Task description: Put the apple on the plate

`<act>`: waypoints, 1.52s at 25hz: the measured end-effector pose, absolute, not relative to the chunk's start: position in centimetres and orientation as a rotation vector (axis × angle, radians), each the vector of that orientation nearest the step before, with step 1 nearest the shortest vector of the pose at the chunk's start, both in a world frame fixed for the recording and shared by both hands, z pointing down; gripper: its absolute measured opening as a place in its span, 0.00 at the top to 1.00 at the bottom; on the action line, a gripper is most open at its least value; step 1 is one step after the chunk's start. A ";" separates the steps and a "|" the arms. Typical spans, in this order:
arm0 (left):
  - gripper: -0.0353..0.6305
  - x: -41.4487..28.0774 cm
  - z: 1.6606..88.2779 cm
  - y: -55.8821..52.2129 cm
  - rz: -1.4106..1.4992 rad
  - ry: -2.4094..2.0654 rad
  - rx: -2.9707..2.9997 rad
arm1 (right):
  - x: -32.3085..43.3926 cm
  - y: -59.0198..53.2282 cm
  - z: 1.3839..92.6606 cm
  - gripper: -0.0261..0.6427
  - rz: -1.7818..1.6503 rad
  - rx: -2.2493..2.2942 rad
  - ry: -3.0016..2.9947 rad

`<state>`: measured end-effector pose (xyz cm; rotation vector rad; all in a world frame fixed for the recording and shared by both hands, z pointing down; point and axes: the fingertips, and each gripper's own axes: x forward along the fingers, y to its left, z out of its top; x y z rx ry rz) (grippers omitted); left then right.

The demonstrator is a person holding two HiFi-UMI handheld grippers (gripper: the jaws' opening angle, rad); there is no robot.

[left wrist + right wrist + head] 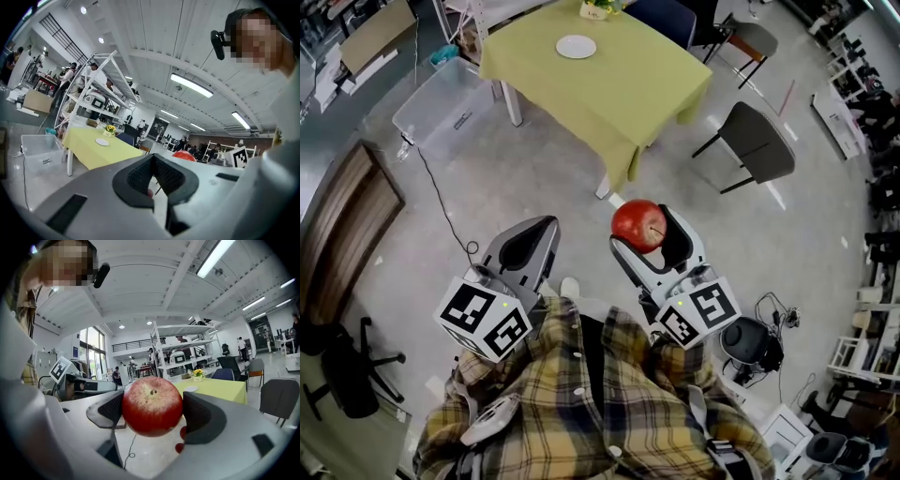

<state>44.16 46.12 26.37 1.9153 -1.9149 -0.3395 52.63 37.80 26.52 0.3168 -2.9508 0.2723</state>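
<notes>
Gripping the apple (152, 405), the right gripper (649, 236) holds it between both jaws.

The right claw (153, 411) grips a red apple (152, 404) between both pads, a yellow-clothed table (220, 388) well beyond.

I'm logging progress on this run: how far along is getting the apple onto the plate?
Done: the pickup. The apple is gripped in the right claw.
In hand: it is held in mid-air over the floor, well short of the yellow-green table.
Left: reach the table and set the apple on the white plate, which is bare.
</notes>
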 end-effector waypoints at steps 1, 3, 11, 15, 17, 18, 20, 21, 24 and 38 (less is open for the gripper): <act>0.94 44.2 26.5 46.3 -0.341 -1.921 1.911 | 52.7 37.8 26.7 0.40 0.275 0.313 -2.952; 0.94 44.6 26.5 46.5 -0.335 -1.933 1.901 | 53.1 37.7 26.9 0.40 0.284 0.304 -2.954; 0.94 45.3 26.0 46.4 -0.308 -1.962 1.888 | 53.7 37.4 26.9 0.40 0.295 0.269 -2.965; 0.94 45.5 25.6 45.9 -0.310 -1.972 1.876 | 53.7 36.9 26.4 0.40 0.303 0.251 -2.969; 0.94 44.5 25.8 45.4 -0.312 -1.974 1.874 | 52.7 36.5 26.6 0.40 0.307 0.249 -2.966; 0.94 43.9 25.9 45.1 -0.314 -1.974 1.873 | 52.2 36.3 26.7 0.40 0.308 0.250 -2.963; 0.94 42.8 26.0 44.5 -0.322 -1.973 1.873 | 51.1 35.7 26.8 0.40 0.306 0.250 -2.956; 0.94 42.2 26.0 44.1 -0.327 -1.973 1.871 | 50.6 35.4 26.8 0.40 0.305 0.250 -2.953; 0.94 39.7 26.2 43.2 -0.335 -1.975 1.863 | 48.3 34.4 27.0 0.40 0.306 0.248 -2.941; 0.94 23.7 27.3 39.2 -0.308 -1.984 1.843 | 32.7 29.7 27.7 0.40 0.303 0.262 -2.914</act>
